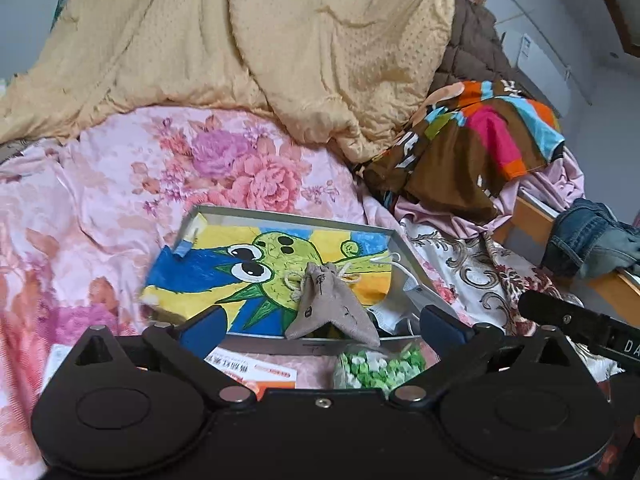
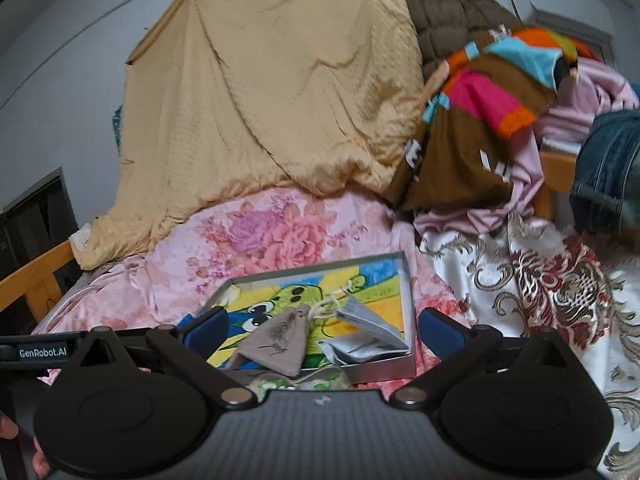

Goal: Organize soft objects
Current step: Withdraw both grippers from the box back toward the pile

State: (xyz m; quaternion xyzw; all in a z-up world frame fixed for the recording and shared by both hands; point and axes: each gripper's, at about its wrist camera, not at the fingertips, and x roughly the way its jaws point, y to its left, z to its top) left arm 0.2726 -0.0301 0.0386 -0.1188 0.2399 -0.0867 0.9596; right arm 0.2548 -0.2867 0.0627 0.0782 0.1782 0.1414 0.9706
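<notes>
A shallow grey tray (image 1: 394, 240) is seen resting on a pink floral bedsheet (image 1: 100, 208), its floor covered by a cartoon drawing (image 1: 224, 264) of a green, big-eyed creature on blue and yellow. A small beige drawstring pouch (image 1: 330, 304) is laid on the tray's near part, its cord knotted at the top and its lower corner draped over the near rim. A clear bag of green and white pieces (image 1: 378, 366) is seen just in front of that rim, beside an orange-and-white printed packet (image 1: 256, 370). An open booklet (image 2: 370, 328) is propped in the tray's right near corner. The left gripper (image 1: 320, 326) is held wide apart with nothing between its 2 blue pads, and the right gripper (image 2: 322, 326) is likewise spread and empty. A yellow quilt (image 1: 240, 40) and a multicoloured garment (image 1: 480, 136) are heaped behind.
</notes>
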